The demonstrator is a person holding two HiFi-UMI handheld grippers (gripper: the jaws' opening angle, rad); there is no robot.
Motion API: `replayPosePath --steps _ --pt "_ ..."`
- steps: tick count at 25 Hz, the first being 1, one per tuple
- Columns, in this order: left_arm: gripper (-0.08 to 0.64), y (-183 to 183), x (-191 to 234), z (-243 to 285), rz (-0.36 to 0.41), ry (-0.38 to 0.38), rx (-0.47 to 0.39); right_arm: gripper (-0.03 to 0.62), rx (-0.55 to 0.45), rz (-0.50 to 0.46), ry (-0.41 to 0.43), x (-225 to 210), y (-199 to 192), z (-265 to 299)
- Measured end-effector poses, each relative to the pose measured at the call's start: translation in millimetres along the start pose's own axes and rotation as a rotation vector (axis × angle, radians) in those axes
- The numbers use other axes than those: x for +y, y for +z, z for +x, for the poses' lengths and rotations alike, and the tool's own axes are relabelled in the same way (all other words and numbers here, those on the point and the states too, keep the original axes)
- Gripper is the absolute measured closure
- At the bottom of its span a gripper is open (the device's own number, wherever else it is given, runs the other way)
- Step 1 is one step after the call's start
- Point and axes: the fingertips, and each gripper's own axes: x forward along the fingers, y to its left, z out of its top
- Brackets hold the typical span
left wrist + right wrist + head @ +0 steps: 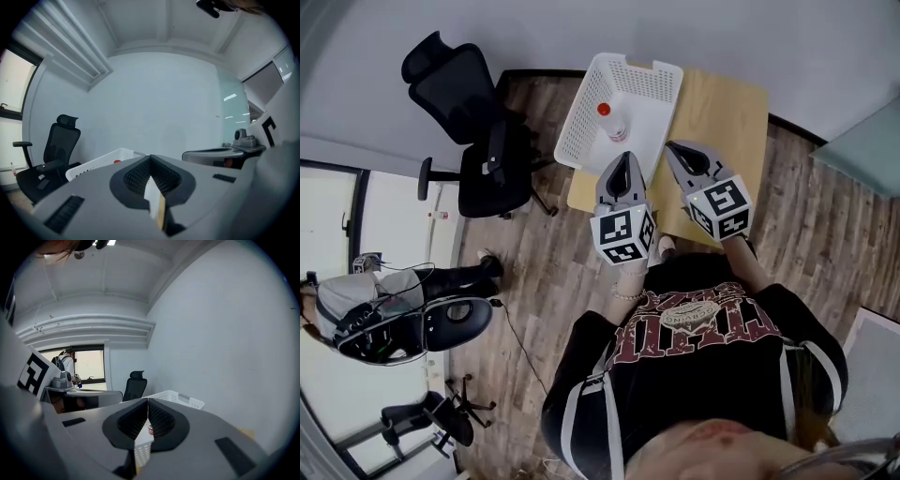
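Both grippers are being held above the near edge of the wooden table (727,108). The left gripper (622,161) and right gripper (677,150) are being held with jaws pressed together on nothing. The red-capped bottle (614,122) is being cradled by the white basket (574,131), at twelve o'clock from the left gripper and ten o'clock from the right. Seemingly nothing is being grasped yet; all handling remains.
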Motion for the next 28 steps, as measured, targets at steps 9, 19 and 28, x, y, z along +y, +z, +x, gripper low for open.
replayPosePath --steps 9,19,28 --pt "0.512 -11.7 33.0 28.7 -0.011 0.003 0.035 0.574 0.030 0.003 0.004 -5.7 -8.3 46.0" --pt "0.512 -29.0 48.9 46.9 -0.034 -0.016 0.087 0.573 0.084 -0.042 0.009 -10.5 -16.3 86.6" --pt "0.512 -47.6 60.6 53.3 -0.085 -0.003 0.127 0.572 0.131 -0.086 0.059 -9.6 -16.3 122.7"
